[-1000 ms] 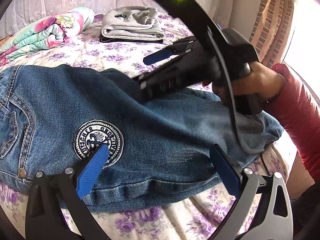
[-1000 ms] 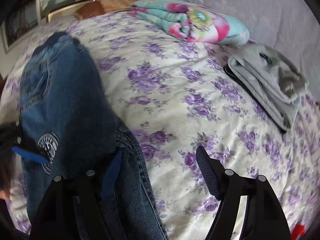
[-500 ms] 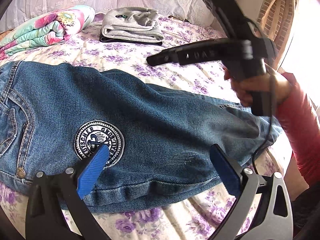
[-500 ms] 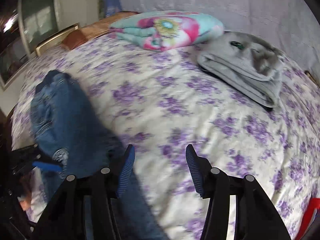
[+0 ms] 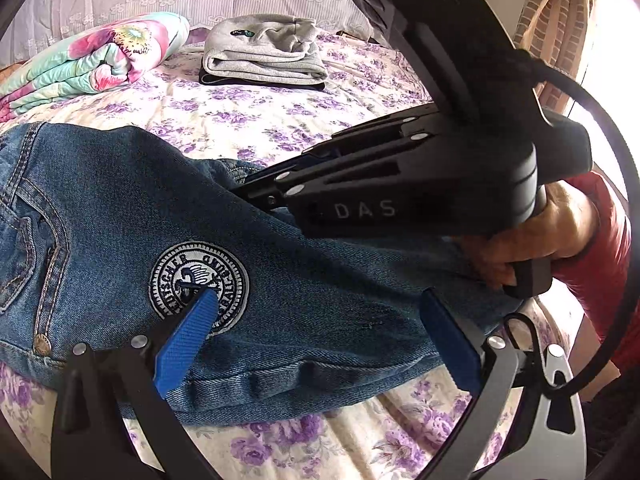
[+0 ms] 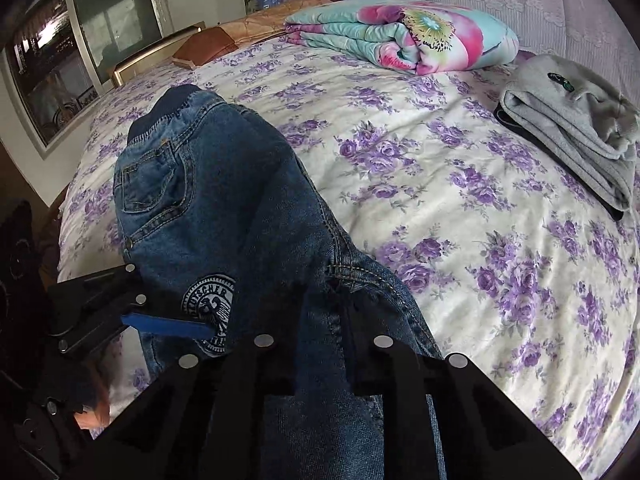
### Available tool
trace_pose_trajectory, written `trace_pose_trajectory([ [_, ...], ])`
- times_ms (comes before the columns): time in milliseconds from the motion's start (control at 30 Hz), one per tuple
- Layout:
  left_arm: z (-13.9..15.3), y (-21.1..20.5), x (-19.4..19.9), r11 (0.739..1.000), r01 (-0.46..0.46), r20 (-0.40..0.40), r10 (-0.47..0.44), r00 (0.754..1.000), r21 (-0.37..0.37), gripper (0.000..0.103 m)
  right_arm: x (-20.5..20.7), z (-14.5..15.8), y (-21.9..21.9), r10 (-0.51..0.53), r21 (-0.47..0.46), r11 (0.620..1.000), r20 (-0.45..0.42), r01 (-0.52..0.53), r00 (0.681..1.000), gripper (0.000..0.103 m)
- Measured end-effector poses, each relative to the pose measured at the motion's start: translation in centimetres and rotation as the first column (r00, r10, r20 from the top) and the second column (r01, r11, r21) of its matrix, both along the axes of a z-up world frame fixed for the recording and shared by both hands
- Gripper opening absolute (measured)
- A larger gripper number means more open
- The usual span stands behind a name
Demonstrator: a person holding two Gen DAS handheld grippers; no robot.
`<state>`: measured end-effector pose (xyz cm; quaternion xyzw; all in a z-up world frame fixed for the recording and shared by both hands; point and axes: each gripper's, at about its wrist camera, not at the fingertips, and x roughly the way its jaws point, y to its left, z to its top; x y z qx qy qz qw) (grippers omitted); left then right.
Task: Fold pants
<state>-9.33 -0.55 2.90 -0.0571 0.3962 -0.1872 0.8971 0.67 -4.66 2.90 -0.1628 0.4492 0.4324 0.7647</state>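
Observation:
Blue jeans (image 5: 120,216) with a round white patch (image 5: 199,278) lie across the near edge of the bed, waistband to the left. My left gripper (image 5: 316,332) is open, its blue pads low over the jeans by the patch. My right gripper (image 5: 256,196) reaches in from the right and is closed on denim near the crotch seam. In the right wrist view the jeans (image 6: 208,200) run from the waistband down between the right gripper's (image 6: 320,304) dark fingers, which pinch the fabric; the left gripper's blue pad (image 6: 168,326) shows at left.
A folded floral quilt (image 5: 88,64) and a folded grey garment (image 5: 260,56) lie at the back of the bed, near a lace curtain. The purple-flowered sheet (image 6: 480,240) spreads to the right. A window and curtain stand at the far right (image 5: 560,20).
My right gripper was lifted and open above the bed half a second ago. It has come back down and closed on the jeans near the crotch. The left gripper has stayed put.

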Motion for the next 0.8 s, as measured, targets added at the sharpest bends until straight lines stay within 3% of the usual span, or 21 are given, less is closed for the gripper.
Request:
trace_pose_trajectory([
  [100,0.0,0.1,0.0,1.000,0.001,-0.002,-0.001,1.000,-0.011,0.098,1.3,-0.7,-0.8,-0.014,0.057,0.998,-0.101,0.020,0.995,0.018],
  [200,0.0,0.1,0.0,1.000,0.000,-0.002,0.000,1.000,-0.009,0.098,1.4,-1.1,-1.0,-0.016,0.073,0.997,-0.126,0.025,0.992,0.018],
  [300,0.0,0.1,0.0,1.000,0.001,-0.002,-0.001,1.000,-0.008,0.098,-0.2,-0.5,-0.7,-0.016,0.051,0.999,-0.014,0.017,1.000,0.014],
  [367,0.0,-0.1,0.0,1.000,0.002,0.001,-0.002,1.000,0.006,0.098,-0.9,0.3,-0.6,0.000,0.022,1.000,0.075,-0.002,0.997,0.007],
  [467,0.0,-0.1,0.0,1.000,0.001,0.002,-0.001,1.000,0.008,0.098,2.8,1.4,-2.6,-0.155,0.006,0.988,0.148,0.156,0.977,0.000],
  [600,0.0,0.1,0.0,1.000,0.001,0.002,-0.001,1.000,-0.007,0.098,6.9,-0.3,-5.2,-0.252,0.015,0.968,0.015,0.252,0.968,0.000],
  [700,0.1,0.1,0.0,1.000,0.001,0.002,-0.001,1.000,-0.007,0.098,5.3,0.8,-6.0,-0.191,0.103,0.975,-0.040,0.195,0.981,0.001],
  [733,0.1,0.2,0.0,1.000,0.001,0.002,-0.001,1.000,-0.009,0.098,4.6,1.3,-6.0,-0.155,0.131,0.978,-0.055,0.161,0.986,0.002],
  [800,0.1,0.2,0.1,1.000,0.001,0.003,0.000,1.000,-0.011,0.098,3.3,1.8,-5.4,-0.112,0.155,0.980,-0.076,0.123,0.991,0.034],
])
